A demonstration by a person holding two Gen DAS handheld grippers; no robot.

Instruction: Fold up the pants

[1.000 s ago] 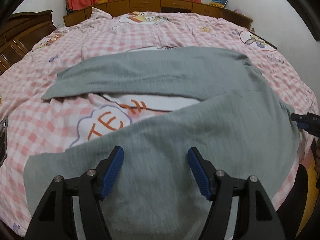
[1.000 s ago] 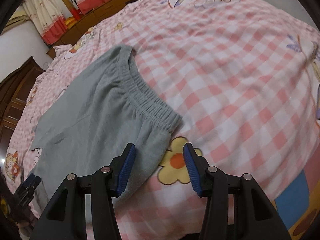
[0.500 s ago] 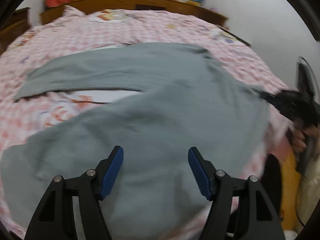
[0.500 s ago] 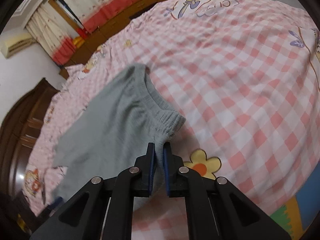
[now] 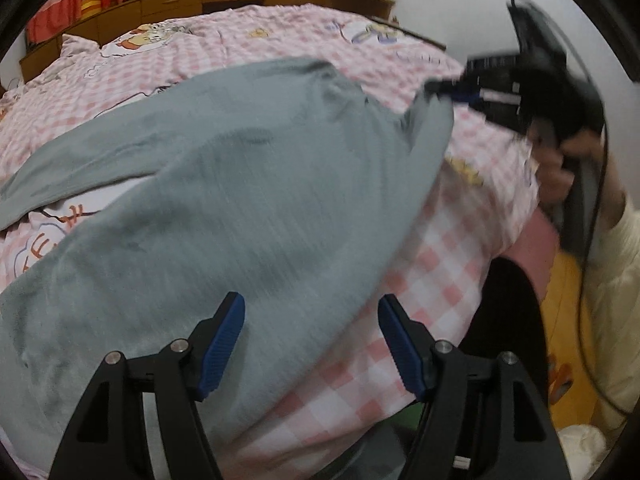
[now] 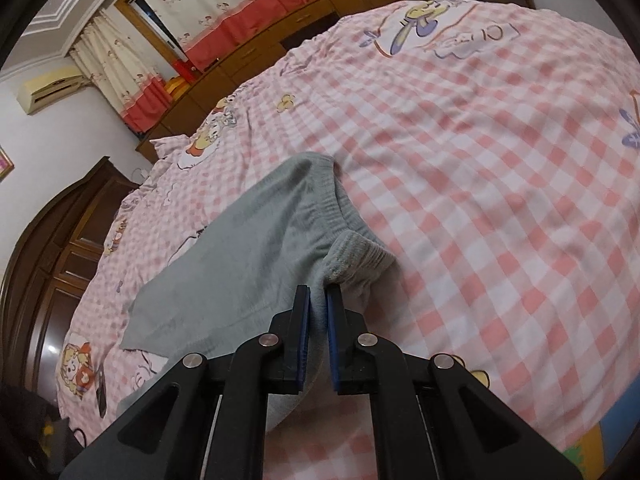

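Two claws, one pinch at the waistband

Right claw (image 6: pixel 318 300) pressed together on grey pants (image 6: pixel 256 264) at the waistband corner, lifting it off the bed (image 6: pixel 480 200). Left claw (image 5: pixel 312 328) spread, hovering above pants near the bed's edge, holding nothing.

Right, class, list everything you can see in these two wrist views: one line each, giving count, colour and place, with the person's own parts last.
pants: one, grey, spread on the bed, waistband corner lifted.
bedcover: one, pink and white check with cartoon prints, over the whole bed.
curtains: cream with red band, at the far wall.
cabinets: brown wood, along the wall under the curtains.
wardrobe: one, dark wood, beside the bed.
air conditioner: one, cream, high on the wall.
left gripper: black with blue fingers, open, above the near pants edge.
right gripper: black with blue fingers, shut on the pants near the waistband.
hand: one, holding the right gripper.
sleeve: cream, at the bed edge.
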